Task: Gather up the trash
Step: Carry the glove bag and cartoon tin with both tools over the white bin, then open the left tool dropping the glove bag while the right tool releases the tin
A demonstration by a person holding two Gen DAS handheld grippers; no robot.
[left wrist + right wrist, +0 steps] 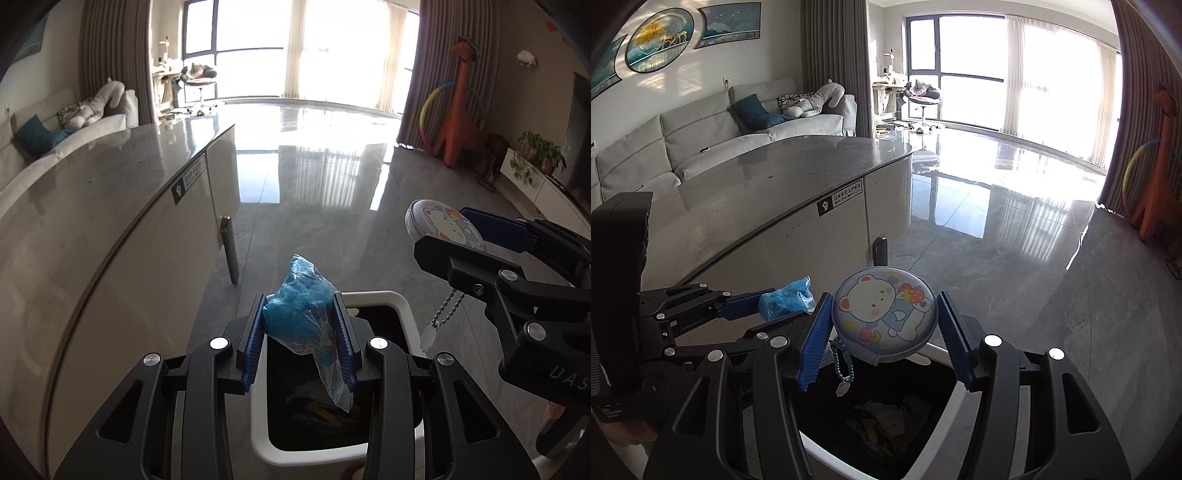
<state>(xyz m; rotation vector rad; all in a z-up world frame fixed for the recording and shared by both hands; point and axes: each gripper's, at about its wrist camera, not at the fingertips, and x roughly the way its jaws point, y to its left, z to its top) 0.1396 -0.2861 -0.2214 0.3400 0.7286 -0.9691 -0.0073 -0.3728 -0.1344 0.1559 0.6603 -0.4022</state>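
Note:
My left gripper [301,339] is shut on a crumpled blue plastic bag [301,306] and holds it above the open white trash bin [400,306] with a black liner. My right gripper [884,334] is shut on a round pouch with a cartoon bear print [884,312], its bead chain and charm hanging down, also above the bin [938,349]. The right gripper and pouch [441,223] show at the right of the left wrist view. The left gripper with the bag [785,299] shows at the left of the right wrist view. Some trash lies inside the bin.
A grey-topped table [757,184] with white sides stands just left of the bin, with a metal leg [229,251]. A light sofa [713,129] is behind it. An orange giraffe toy [463,122] and potted plants [539,151] stand at the right. The floor is glossy grey tile.

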